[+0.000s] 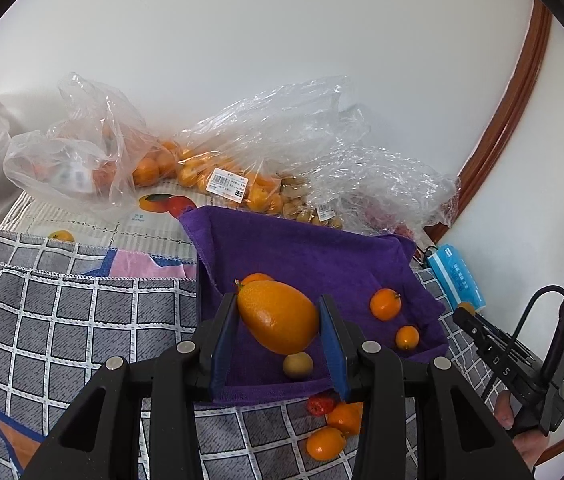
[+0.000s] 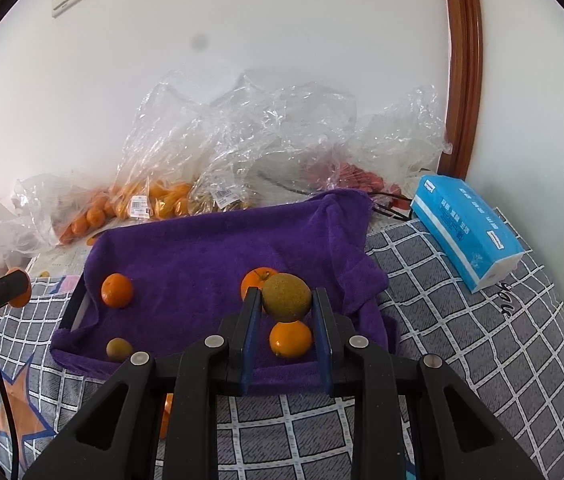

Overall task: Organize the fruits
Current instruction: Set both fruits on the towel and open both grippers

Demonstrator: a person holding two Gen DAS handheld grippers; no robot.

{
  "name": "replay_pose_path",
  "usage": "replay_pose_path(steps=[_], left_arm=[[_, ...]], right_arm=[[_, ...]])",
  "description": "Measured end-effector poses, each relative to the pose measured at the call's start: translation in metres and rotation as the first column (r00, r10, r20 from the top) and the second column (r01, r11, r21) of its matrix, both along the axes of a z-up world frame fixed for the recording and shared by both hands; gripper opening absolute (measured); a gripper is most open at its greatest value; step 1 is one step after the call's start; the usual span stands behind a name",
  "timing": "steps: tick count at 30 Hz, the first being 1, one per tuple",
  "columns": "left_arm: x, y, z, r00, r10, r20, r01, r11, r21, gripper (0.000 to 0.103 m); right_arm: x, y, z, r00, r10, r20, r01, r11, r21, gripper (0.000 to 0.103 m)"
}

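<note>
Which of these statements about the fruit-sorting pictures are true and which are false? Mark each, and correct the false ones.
1. The left gripper holds an oval orange kumquat between its blue pads. True.
2. The right gripper is empty. False: it is shut on a round brownish-green fruit.
3. The purple towel lines a tray that already holds loose fruit. True.
4. The blue tissue pack lies inside the tray. False: it lies on the grey checked cloth, beside the tray.
5. The clear plastic bags by the wall are all empty. False: several hold fruit, among them many small orange ones.
</note>
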State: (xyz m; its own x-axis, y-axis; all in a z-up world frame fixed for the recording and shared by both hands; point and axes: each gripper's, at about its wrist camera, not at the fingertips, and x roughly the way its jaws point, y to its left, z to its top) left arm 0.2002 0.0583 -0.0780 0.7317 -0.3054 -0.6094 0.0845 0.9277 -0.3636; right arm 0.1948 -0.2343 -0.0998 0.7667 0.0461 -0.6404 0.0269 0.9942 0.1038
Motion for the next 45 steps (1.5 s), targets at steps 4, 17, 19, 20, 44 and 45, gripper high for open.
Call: replay_pose_path(steps=[4, 17, 19, 20, 44, 45], left_arm=[[0.007, 0.007, -0.006, 1.000, 0.022, -0.018, -0.022, 1.000, 0.002, 0.038], [0.026, 0.011, -0.025, 0.997, 0.006, -0.075, -0.009, 0.999, -0.031, 0.038], [0.029, 0.005, -0.031, 0.996, -0.005, -0.091, 0.003, 1.000, -0.031, 0.038], [0.029, 0.003, -0.033, 0.995, -0.011, -0.097, 0.008, 1.000, -0.030, 0.038], [0.053, -0.027, -0.075, 0.978, -0.054, -0.202, 0.065, 0.997, 0.048, 0.038], [0.053, -0.028, -0.075, 0.978, -0.055, -0.200, 0.067, 0.996, 0.052, 0.038]], right_arm=[[0.008, -0.007, -0.002, 1.000, -0.009, 0.005, 0.009, 1.000, 0.000, 0.025], [0.035, -0.013, -0.031, 1.000, 0.021, -0.023, -0.020, 0.999, 0.031, 0.025], [0.040, -0.011, -0.036, 0.999, 0.030, -0.031, -0.029, 0.999, 0.036, 0.025], [0.042, -0.011, -0.039, 0.999, 0.034, -0.033, -0.033, 0.999, 0.034, 0.025], [0.068, -0.015, -0.070, 0.995, 0.017, -0.096, -0.020, 0.999, -0.029, 0.025], [0.067, -0.016, -0.069, 0.995, 0.016, -0.096, -0.020, 0.999, -0.035, 0.026]])
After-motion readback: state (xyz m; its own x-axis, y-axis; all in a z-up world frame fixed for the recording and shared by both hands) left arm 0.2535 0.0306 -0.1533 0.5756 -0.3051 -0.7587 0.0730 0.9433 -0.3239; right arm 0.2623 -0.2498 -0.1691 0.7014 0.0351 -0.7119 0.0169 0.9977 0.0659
